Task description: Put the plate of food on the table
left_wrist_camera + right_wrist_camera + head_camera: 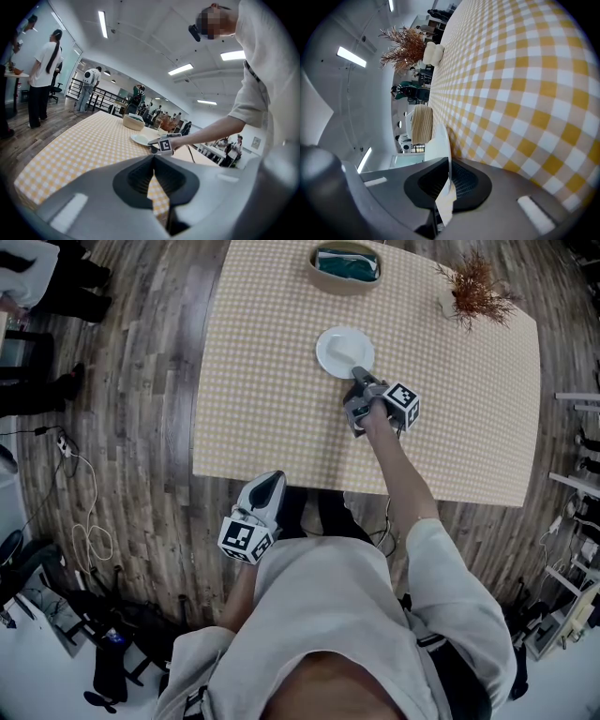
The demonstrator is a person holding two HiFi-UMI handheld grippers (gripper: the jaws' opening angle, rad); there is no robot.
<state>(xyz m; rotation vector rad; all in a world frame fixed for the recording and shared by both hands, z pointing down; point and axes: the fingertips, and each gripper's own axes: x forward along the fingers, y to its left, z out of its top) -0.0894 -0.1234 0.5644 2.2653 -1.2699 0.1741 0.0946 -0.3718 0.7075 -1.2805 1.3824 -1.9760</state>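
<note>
Placement seems to be the step in hand. The white plate [342, 348] is in the far half of the desk [262, 390], just on the near side of the basket [323, 279] that stands at the far edge, and well apart from the dried plant [476, 292] near the far right corner. The right gripper [359, 374] has its fingers clenched on the near rim of the plate, and in the right gripper view this thin rim runs edge-on between them, close to the checked cloth. Whether the plate rests fully on the cloth I cannot tell, and what lies on it I cannot make out. To do the step well, I judge, the plate should be made level and lowered until its whole bottom sits on the cloth. Only then should the fingers loosen and draw straight back toward the near edge, low, so they do not lift or drag the rim. The left gripper [270, 481] hangs just off the near edge, its fingers pressed together on nothing, and it is not needed here.
</note>
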